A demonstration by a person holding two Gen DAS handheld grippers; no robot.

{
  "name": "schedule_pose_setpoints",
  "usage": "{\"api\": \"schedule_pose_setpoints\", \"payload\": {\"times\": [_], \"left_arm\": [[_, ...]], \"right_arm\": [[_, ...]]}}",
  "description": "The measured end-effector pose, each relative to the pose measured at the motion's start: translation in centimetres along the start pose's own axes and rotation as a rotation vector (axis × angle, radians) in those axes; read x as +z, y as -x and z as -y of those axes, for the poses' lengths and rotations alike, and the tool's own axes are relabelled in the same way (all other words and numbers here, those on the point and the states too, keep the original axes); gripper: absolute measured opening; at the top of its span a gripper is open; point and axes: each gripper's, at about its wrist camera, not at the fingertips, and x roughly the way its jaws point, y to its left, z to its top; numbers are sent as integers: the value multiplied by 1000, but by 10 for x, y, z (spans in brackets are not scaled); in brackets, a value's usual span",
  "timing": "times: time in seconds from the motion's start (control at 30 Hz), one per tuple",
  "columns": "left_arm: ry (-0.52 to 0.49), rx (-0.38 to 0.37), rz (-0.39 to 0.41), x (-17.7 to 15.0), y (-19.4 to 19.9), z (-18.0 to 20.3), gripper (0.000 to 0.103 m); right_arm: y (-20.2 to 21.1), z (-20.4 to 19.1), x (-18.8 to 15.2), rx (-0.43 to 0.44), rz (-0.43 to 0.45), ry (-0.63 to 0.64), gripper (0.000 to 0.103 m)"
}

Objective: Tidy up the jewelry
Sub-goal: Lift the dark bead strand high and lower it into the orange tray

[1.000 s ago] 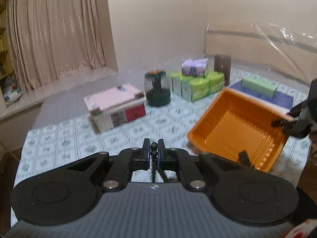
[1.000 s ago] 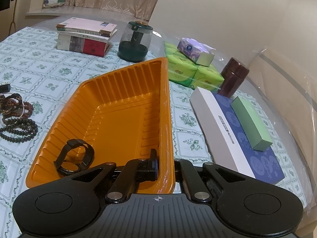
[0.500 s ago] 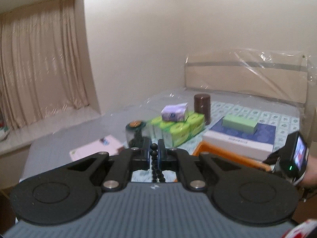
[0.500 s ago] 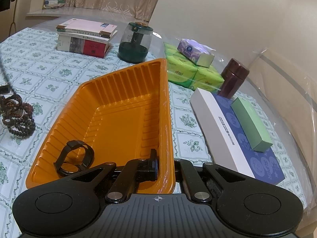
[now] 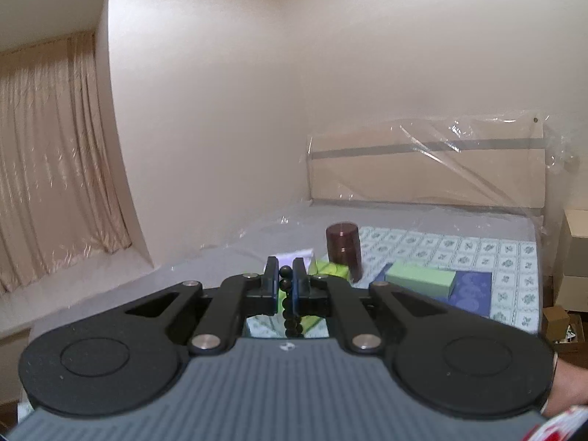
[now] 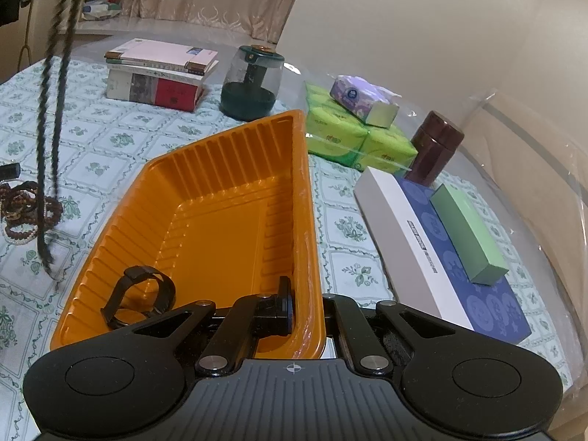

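Now the left gripper point(image 5: 286, 283) pinches a dangling bead necklace point(image 6: 55, 121); the right gripper point(image 6: 308, 307) clamps the tray point(image 6: 235, 198) rim. Swinging, it could snag the bracelets point(image 6: 22, 205) near the table's left edge.

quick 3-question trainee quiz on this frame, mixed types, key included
1. True or false: the left gripper is shut on the dark bead necklace.
2. What does the right gripper clamp? A) book B) orange tray rim C) green box
3. Fill in: the black watch lies inside the ____.

Key: 1 true; 2 B; 3 tray. The necklace hangs left of the tray, not yet over it.
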Motion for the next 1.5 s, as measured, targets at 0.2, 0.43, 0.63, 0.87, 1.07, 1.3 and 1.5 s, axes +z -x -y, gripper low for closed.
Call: {"api": "schedule_pose_setpoints", "payload": {"times": [0.2, 0.43, 0.63, 0.87, 1.07, 1.3, 1.5], "left_arm": [[-29, -14, 50, 37, -11, 3, 6], [-83, -45, -2, 35, -43, 23, 6], [-100, -82, -125, -4, -83, 40, 6], [-80, -118, -246, -47, -116, 48, 6], [-69, -149, -306, -66, -130, 55, 6], [-77, -182, -370, -87, -148, 67, 6], [-81, -197, -435, -110, -162, 73, 6]], "right_arm": [[-2, 1, -1, 4, 2, -4, 3], [-2, 2, -1, 10, -1, 3, 3], [-3, 2, -2, 21, -15, 19, 3], [-7, 4, -1, 34, -55, 42, 3], [-10, 4, -1, 37, -69, 53, 3], [-14, 4, 1, 38, -93, 70, 3], [-16, 5, 0, 45, -113, 78, 3]]}}
